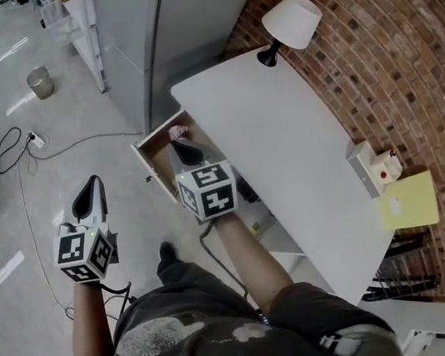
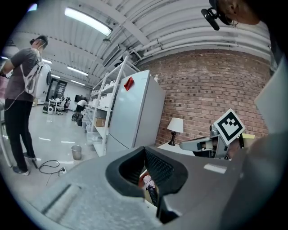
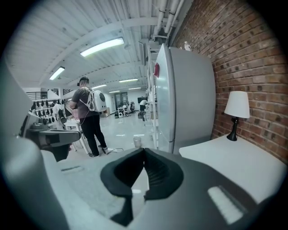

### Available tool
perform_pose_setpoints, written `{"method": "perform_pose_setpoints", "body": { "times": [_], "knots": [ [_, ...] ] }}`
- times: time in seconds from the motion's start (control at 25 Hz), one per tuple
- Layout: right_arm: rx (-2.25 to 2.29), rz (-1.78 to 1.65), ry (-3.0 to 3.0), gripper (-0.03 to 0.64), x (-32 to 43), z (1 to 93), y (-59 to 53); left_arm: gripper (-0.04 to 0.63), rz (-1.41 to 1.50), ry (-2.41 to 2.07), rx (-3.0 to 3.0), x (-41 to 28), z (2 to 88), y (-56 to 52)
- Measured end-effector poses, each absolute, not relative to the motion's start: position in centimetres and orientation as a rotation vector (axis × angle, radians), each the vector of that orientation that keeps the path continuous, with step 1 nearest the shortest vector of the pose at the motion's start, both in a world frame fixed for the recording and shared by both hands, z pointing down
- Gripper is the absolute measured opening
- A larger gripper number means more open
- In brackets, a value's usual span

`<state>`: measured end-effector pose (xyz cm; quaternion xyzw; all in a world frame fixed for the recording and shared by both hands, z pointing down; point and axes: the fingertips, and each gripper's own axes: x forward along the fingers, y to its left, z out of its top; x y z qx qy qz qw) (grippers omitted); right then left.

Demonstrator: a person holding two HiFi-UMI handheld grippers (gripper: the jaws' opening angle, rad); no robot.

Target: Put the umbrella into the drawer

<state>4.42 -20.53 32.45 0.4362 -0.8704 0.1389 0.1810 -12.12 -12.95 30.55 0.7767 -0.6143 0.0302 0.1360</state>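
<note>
Since a pinkish and dark bundle, which I take to be the umbrella (image 1: 179, 132), already lies inside the open drawer (image 1: 152, 169), neither tong has anything to carry. The right gripper (image 1: 185, 149) has its jaws pressed together on nothing. The left gripper (image 1: 91, 185) also shows its tips meeting with nothing between them. In the head view the right gripper hangs over the drawer's mouth, at twelve o'clock from the person's body, probably because that hand served the drawer. The left gripper sits at eight o'clock from it, well apart and over bare floor (image 1: 1, 168), which keeps it out of the way. The drawer juts from the white desk (image 1: 285, 145) toward seven o'clock, and the lamp (image 1: 291, 22) stands far off at the desk's one o'clock end, so nothing crowds the opening. By my reading the placing itself is done. If the drawer is to be closed, shut jaws make a firm blunt tip for pushing its front panel. Whether the bundle rises above the rim I cannot tell, and that could catch on the way in.
</note>
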Motion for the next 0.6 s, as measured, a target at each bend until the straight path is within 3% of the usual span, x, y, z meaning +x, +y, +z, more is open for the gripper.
{"method": "perform_pose_setpoints", "body": {
  "times": [0.6],
  "knots": [
    [1.331,0.356,-2.445,0.005,3.2,30.7,-9.4,0.011,0.099,-1.794,2.288,-16.0,29.3,-1.3]
  ]
}}
